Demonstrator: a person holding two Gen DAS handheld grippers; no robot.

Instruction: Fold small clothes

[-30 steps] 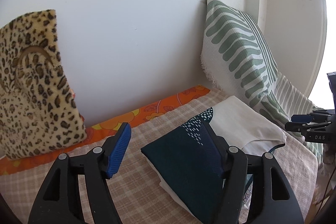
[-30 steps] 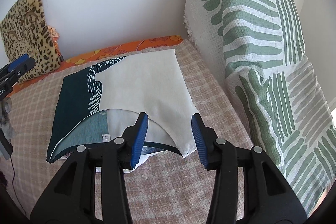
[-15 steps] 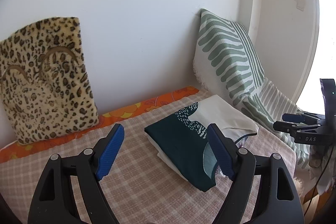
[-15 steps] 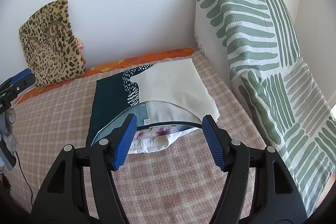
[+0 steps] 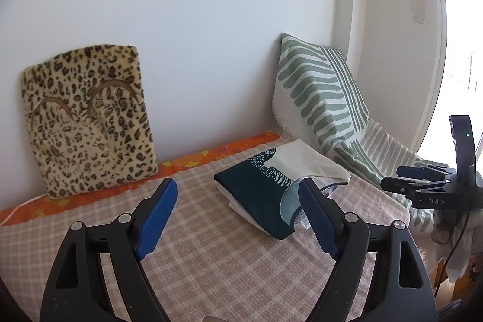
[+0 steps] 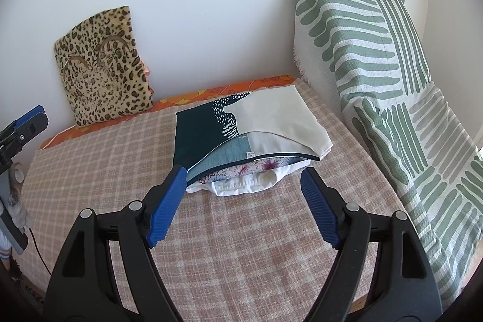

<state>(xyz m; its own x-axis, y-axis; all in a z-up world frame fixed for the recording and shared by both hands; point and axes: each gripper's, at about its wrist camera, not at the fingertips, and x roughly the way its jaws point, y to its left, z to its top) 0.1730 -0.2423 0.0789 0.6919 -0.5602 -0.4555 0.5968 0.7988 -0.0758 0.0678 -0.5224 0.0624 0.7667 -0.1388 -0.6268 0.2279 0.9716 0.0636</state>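
We find both grippers drawn back from the work over the past second: the left gripper (image 5: 238, 219) and the right gripper (image 6: 244, 207) each hang above the checked bed cover (image 6: 241, 246) with jaws spread wide and nothing between them, where a second ago they sat close over the cloth. The folded dark-and-cream garment (image 6: 241, 125) lies on top of a small stack near the bed's far right corner, just beside the green striped pillow (image 6: 377, 65); beneath it we note a floral piece (image 6: 241, 172) and a white piece (image 6: 241, 186). In our judgement the fold is finished and released. The leopard cushion (image 5: 87, 122) stands against the wall at the far left edge, well apart. No containers are in view; the stack alone holds the clothes.
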